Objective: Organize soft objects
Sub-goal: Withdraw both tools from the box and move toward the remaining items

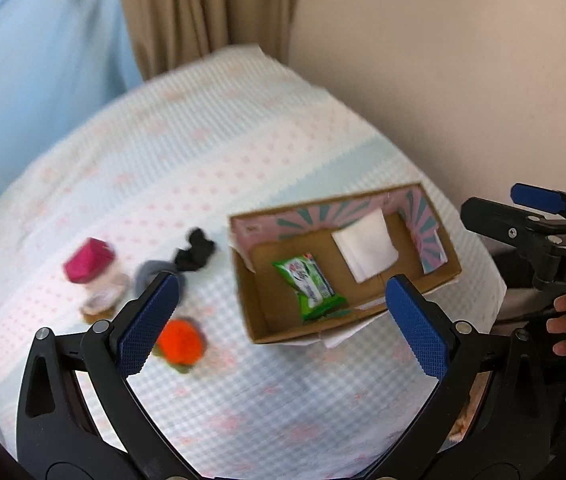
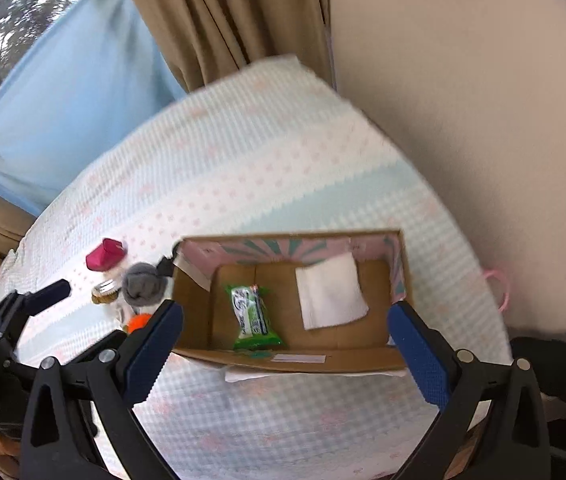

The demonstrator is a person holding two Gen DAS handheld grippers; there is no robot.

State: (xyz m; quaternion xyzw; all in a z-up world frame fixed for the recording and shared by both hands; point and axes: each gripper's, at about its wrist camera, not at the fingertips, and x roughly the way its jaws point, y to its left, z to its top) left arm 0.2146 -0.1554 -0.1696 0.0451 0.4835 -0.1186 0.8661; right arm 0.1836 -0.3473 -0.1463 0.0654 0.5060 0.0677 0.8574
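An open cardboard box (image 1: 441,280) (image 2: 195,292) sits on the bed. Inside lie a green tissue pack (image 1: 309,286) (image 2: 253,312) and a folded white cloth (image 1: 365,246) (image 2: 331,296). Left of the box lie a black cloth (image 1: 195,250), a grey soft ball (image 1: 151,272) (image 2: 143,282), an orange soft toy (image 1: 181,340) (image 2: 139,322), a magenta pouch (image 1: 87,262) (image 2: 105,256) and a small beige item (image 1: 103,298) (image 2: 105,292). My left gripper (image 1: 283,320) is open and empty above the bed. My right gripper (image 2: 283,350) is open and empty over the box's near edge.
The bed (image 1: 243,140) (image 2: 263,160) has a pale checked cover and fills both views. A beige wall (image 1: 443,60) runs along its right side. Brown curtains (image 2: 223,12) and a blue curtain (image 1: 35,60) hang behind. A pink loop (image 2: 499,288) lies at the bed's right edge.
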